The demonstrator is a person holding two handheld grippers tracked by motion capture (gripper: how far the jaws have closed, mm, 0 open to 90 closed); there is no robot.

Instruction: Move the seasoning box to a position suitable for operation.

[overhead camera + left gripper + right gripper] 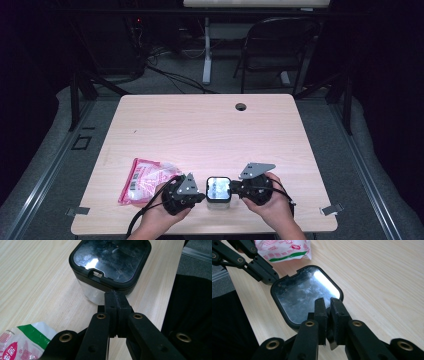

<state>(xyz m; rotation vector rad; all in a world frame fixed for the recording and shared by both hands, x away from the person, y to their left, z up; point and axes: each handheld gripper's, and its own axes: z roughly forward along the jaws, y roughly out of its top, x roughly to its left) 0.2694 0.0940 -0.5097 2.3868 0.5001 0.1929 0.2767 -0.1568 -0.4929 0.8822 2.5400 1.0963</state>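
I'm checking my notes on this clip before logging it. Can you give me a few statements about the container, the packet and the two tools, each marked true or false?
1. The container stands between the left tool and the right tool. True.
2. The container's lid is off and lies beside it. False: the dark, glossy lid sits on the container.
3. The pink and white packet lies on the table to the left of the container. True.
4. The left tool's jaws are spread wide around the container. False: in the left gripper view they are pressed together, tips at the lid's rim.
5. The packet rests on top of the container. False: it lies flat on the table, apart from it.
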